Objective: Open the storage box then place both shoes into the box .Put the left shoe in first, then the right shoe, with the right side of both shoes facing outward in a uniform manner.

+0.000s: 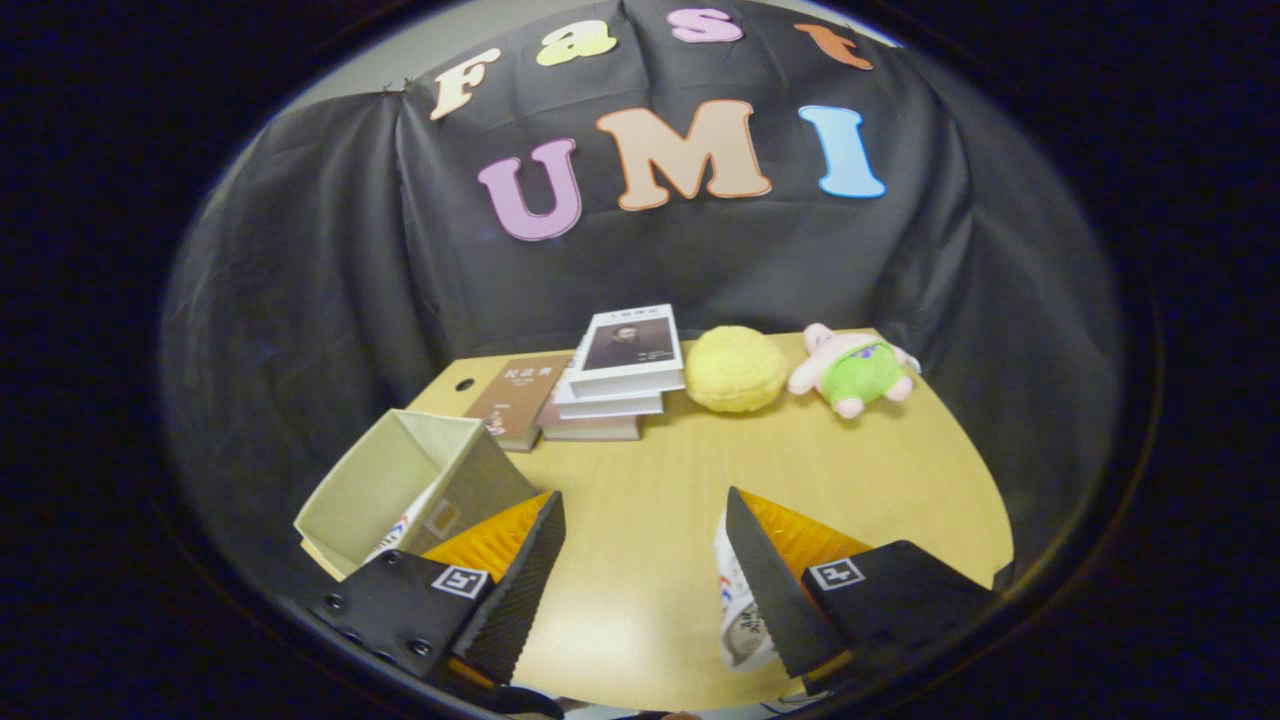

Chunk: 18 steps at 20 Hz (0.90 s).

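Observation:
My gripper [643,495] is open above the wooden table [800,470], its fingers wide apart with bare table between them. The beige storage box [400,480] stands open just beyond the left finger [520,580], tilted so its inside shows. A white shoe with red and blue marks [405,528] lies inside the box against its near wall, partly hidden by the left finger. A second white shoe with the same marks [738,605] rests on the table right against the inner side of the right finger [765,580], which hides most of it.
Beyond the fingers, at the back of the table, a stack of books [615,375] sits beside a brown book [520,398]. A yellow plush ball [735,368] and a pink and green plush toy [855,370] lie to their right. The table's rounded edge curves round on the right.

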Each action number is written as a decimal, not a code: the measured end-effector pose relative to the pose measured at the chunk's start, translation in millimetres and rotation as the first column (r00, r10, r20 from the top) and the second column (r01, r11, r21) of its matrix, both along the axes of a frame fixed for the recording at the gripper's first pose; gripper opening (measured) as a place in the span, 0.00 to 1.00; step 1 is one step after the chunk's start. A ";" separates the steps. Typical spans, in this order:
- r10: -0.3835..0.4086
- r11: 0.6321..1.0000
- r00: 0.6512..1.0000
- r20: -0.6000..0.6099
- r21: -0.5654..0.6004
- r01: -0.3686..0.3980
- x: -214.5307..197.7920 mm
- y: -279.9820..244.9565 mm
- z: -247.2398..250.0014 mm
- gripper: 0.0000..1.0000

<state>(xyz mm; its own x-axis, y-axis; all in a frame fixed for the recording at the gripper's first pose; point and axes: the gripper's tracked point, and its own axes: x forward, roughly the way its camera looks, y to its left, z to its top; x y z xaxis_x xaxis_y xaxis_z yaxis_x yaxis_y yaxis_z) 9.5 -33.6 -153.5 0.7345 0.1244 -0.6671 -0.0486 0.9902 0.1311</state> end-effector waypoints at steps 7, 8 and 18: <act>-0.004 0.991 0.995 -0.104 -0.137 -0.011 -27.0 -73.8 -59.5 1.00; -0.006 0.990 0.993 -0.121 -0.140 -0.011 -31.2 -78.9 -67.6 1.00; 0.023 0.987 0.943 -0.332 -0.143 -0.075 -73.4 -106.9 -154.6 1.00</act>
<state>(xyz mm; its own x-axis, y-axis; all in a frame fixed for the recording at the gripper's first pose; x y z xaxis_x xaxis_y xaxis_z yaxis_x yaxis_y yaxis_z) -64.0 -140.6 -308.1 0.4673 0.0335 -0.8835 -0.0772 0.9970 -0.0030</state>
